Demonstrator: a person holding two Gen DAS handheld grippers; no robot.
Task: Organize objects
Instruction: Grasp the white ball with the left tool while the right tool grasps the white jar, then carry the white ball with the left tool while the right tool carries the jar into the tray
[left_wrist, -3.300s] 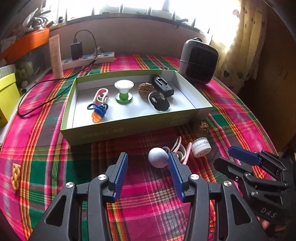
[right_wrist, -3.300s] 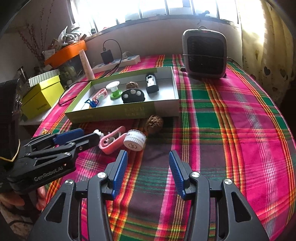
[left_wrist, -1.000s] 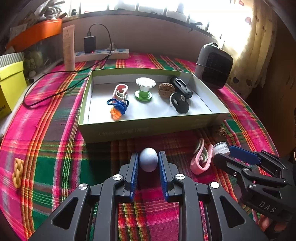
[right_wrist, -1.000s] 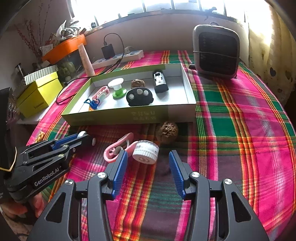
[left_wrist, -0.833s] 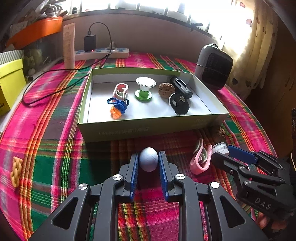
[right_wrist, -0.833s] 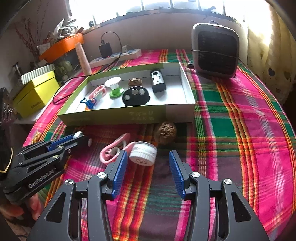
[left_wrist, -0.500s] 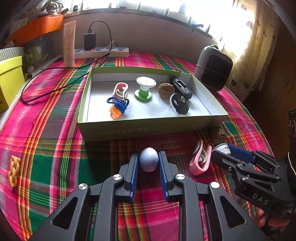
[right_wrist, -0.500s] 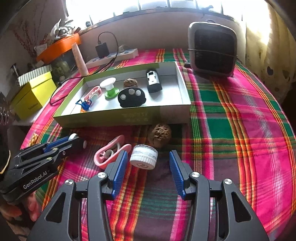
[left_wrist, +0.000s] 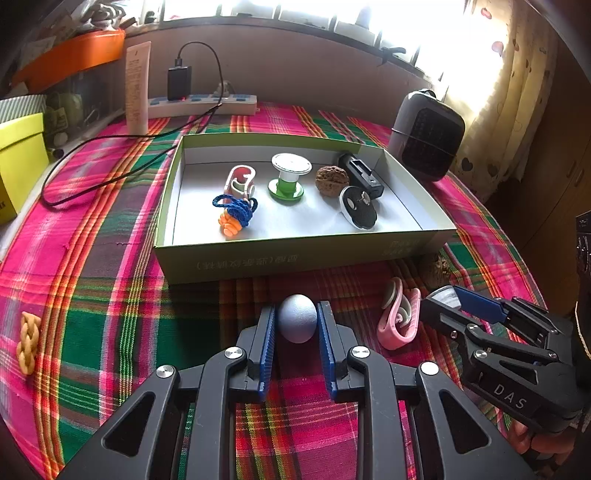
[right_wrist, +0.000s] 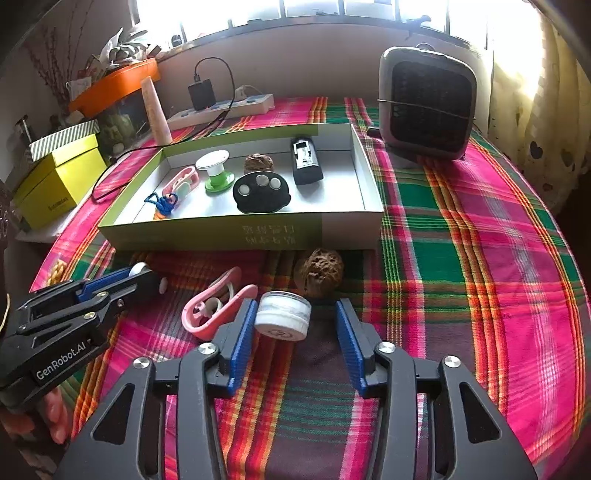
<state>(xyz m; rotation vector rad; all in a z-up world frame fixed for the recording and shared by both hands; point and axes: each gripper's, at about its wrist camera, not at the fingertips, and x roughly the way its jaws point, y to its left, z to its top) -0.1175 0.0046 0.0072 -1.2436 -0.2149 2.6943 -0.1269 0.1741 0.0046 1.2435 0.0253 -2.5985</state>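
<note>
My left gripper (left_wrist: 295, 312) is shut on a pale grey-blue ball (left_wrist: 297, 325) just above the plaid cloth, in front of the green box (left_wrist: 295, 254). My right gripper (right_wrist: 295, 306) has its jaws closing around a small white jar (right_wrist: 282, 319). The jar lies against the left pad, and a gap remains at the right pad. A pink clip (right_wrist: 214, 306) lies just left of the jar. A brown walnut (right_wrist: 319, 271) sits behind the jar, by the box wall (right_wrist: 207, 232). The box holds several small items.
A grey heater (right_wrist: 428, 103) stands at the back right of the table. A power strip (left_wrist: 203, 103) with a charger and cable lies behind the box. A yellow box (right_wrist: 59, 184) sits at the left, and a braided yellow piece (left_wrist: 27, 341) lies on the cloth's left edge.
The right gripper's jaws have narrowed, and the white jar now sits between them instead of ahead of them. The left gripper keeps its hold on the ball and has not moved.
</note>
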